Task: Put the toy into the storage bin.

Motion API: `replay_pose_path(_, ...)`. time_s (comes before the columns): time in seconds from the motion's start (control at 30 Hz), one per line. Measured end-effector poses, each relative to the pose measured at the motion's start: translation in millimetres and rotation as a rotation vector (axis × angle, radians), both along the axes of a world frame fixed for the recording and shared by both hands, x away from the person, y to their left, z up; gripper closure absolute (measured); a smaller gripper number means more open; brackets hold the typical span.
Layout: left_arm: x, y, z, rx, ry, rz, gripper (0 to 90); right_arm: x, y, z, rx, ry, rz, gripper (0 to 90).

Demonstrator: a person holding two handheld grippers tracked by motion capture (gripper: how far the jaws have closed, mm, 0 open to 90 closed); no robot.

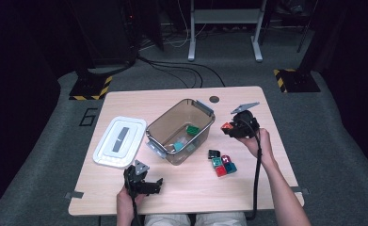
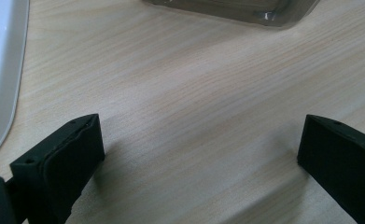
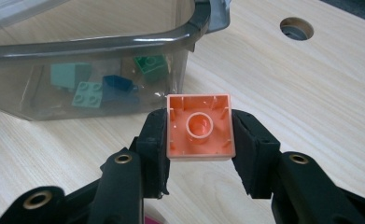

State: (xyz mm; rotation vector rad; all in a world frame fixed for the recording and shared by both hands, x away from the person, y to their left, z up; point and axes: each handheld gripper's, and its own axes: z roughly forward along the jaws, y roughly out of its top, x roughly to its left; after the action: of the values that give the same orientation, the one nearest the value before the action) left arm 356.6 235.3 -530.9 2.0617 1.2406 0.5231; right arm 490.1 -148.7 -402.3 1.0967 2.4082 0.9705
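My right gripper (image 3: 200, 135) is shut on an orange brick (image 3: 200, 127), whose hollow underside faces the camera. In the high view that gripper (image 1: 229, 128) hangs above the table just right of the clear plastic bin (image 1: 159, 135), with the orange brick (image 1: 227, 126) at its tip. Inside the bin lie a green brick (image 3: 150, 64), a blue brick (image 3: 117, 87) and pale teal bricks (image 3: 87, 94). A cluster of several bricks (image 1: 221, 163) sits on the table below my right gripper. My left gripper (image 1: 149, 186) rests near the front edge, jaws wide open over bare wood (image 2: 201, 149).
The bin's white lid (image 1: 119, 141) lies flat to the left of the bin; its edge (image 2: 3, 70) shows in the left gripper view. A round cable hole (image 1: 214, 99) sits at the table's far edge. Bare wood lies along the front of the table (image 1: 196, 193).
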Motion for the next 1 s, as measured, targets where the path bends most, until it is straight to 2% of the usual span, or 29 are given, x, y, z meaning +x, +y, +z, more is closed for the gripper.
replay_pose_path(0.57,0.0,0.0,0.0,0.000,0.000,0.000,0.2,0.6,7.1,21.0,0.006,-0.036,0.008,58.2)
replay_pose_path(1.0,0.0,0.0,0.0,0.000,0.000,0.000,0.2,9.2,19.5,33.0,0.011,-0.057,0.021,58.2)
